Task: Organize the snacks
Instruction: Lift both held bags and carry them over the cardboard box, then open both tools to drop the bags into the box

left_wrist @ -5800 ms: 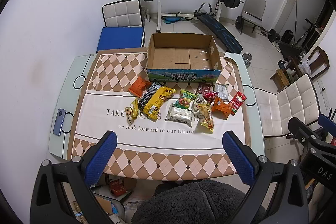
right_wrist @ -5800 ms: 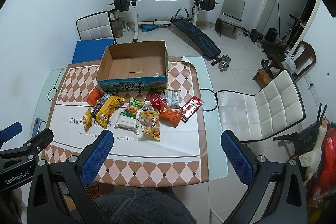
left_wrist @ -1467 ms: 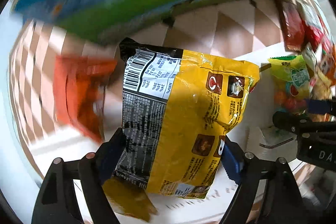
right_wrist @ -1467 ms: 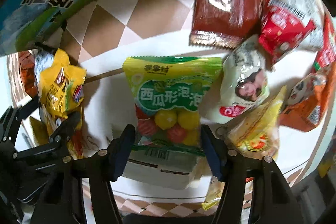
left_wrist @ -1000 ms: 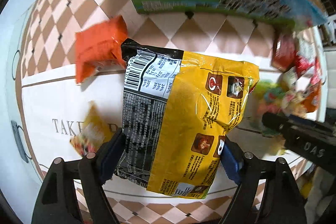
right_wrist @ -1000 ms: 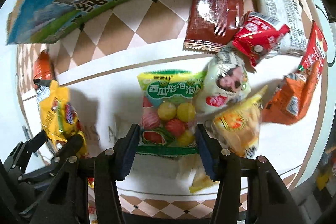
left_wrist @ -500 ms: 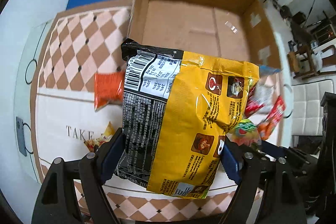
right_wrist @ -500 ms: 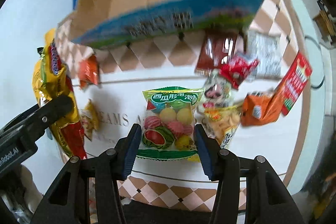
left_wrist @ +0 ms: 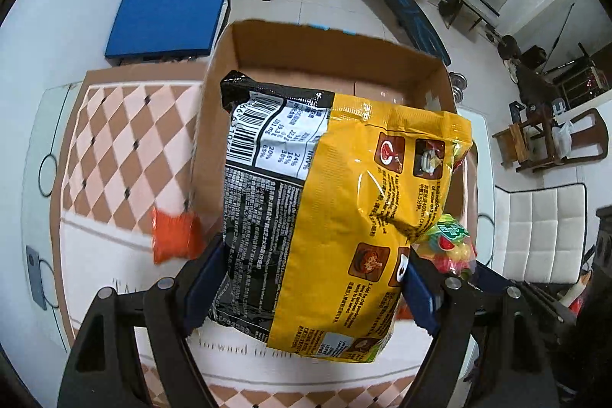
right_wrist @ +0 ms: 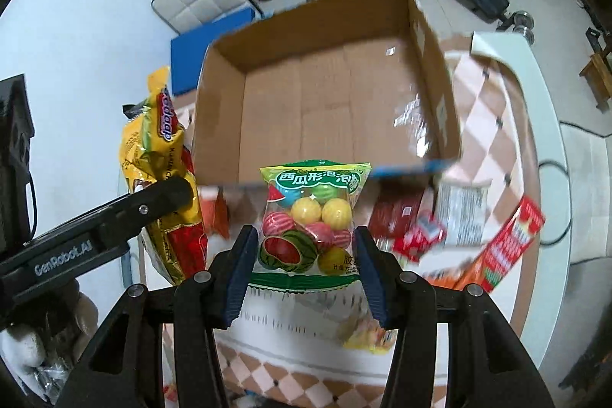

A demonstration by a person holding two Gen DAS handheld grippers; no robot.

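My left gripper (left_wrist: 306, 278) is shut on a large yellow and black snack bag (left_wrist: 336, 217), held up in front of the open cardboard box (left_wrist: 329, 60). My right gripper (right_wrist: 306, 266) is shut on a green bag of watermelon gum balls (right_wrist: 310, 220), held above the box's near wall (right_wrist: 413, 169). The box floor (right_wrist: 329, 109) is bare. The yellow bag (right_wrist: 160, 155) and left gripper arm show at the left of the right wrist view. The gum bag (left_wrist: 447, 247) peeks out right of the yellow bag.
Several snack packets lie on the checked tablecloth: an orange one (left_wrist: 174, 239) left of the box, red ones (right_wrist: 405, 224) and a white one (right_wrist: 463, 213) to the right. A phone (left_wrist: 36, 278) lies at the table's left edge. Chairs and a weight bench stand behind.
Both grippers have risen and moved forward toward the box with their bags. The box now fills more of both views, and its inside shows.
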